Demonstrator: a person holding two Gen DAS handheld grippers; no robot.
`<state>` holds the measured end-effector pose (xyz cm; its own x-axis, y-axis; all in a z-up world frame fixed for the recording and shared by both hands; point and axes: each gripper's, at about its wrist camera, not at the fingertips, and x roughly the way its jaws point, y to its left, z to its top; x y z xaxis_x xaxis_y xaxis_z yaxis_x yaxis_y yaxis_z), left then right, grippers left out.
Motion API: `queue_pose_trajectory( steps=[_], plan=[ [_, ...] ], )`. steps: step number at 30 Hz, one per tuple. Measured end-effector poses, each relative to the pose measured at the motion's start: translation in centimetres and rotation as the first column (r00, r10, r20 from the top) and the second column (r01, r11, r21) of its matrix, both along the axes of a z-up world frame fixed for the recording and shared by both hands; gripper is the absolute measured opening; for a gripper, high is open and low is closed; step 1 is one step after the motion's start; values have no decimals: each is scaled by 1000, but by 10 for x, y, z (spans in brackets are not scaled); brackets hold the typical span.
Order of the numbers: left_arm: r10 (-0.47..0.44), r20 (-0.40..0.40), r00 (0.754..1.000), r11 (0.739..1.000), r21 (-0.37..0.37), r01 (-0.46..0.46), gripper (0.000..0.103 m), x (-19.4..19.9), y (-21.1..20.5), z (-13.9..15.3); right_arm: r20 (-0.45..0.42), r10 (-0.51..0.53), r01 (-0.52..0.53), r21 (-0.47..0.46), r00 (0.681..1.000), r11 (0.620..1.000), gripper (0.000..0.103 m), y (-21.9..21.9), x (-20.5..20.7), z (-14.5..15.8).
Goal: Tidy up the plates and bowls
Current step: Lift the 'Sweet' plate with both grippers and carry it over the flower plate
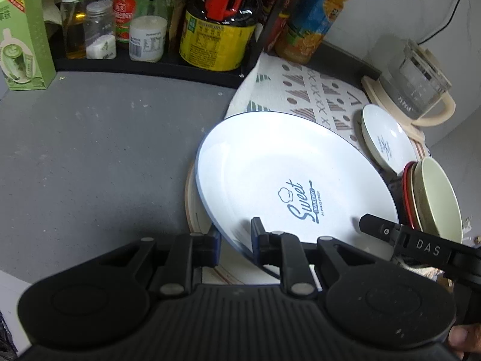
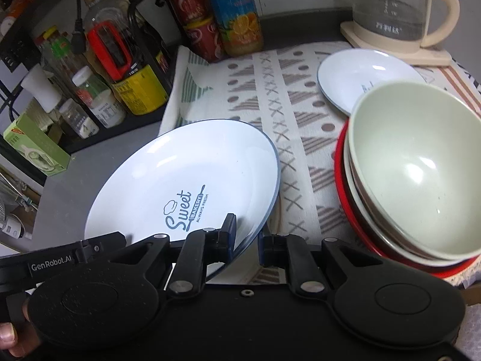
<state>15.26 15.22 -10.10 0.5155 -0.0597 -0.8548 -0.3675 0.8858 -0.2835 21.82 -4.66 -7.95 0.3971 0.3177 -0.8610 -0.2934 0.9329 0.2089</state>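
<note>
Two grippers share one load: the left gripper [image 1: 236, 240] and the right gripper [image 2: 245, 237] each pinch the near rim of the large white plate [image 1: 285, 174], jaws drawn narrow on its edge from opposite sides. The plate, printed "Sweet Bakery", is tilted, its far edge over the patterned cloth [image 2: 270, 96] and its left part over the grey counter [image 1: 105, 150]; whether it touches either, I cannot tell.

By my reading, the step in hand is carrying this plate to where plates belong. The next move calls for both hands travelling together, keeping the rim level between them, then setting it down before either grip loosens. A likely spot is with the small white plate [image 2: 354, 75] lying on the cloth farther back.

Counting: one large plate, one small plate, and to the right a nested stack of bowls [image 2: 415, 162] with a pale green one on top and a red rim lowest; the exact number in between is unclear. Beyond stand a glass kettle [image 2: 390, 6] and a rack of bottles [image 1: 150, 21].
</note>
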Motion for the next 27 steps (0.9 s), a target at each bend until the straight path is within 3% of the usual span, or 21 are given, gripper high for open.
queue_pose_trajectory(
  steps=[18, 21, 27],
  plan=[
    [-27, -72, 997, 1000, -9, 26, 22, 9, -9, -15, -29, -3, 3, -22, 1000, 1000, 14, -7, 5, -10],
    [-29, -92, 995, 999, -18, 27, 25, 11, -10, -14, -25, -7, 7, -16, 1000, 1000, 13, -9, 7, -9],
    [-30, -118, 993, 999, 33, 35, 38, 10, -12, -6, -3, -7, 7, -27, 1000, 1000, 10, -13, 7, -6]
  ],
)
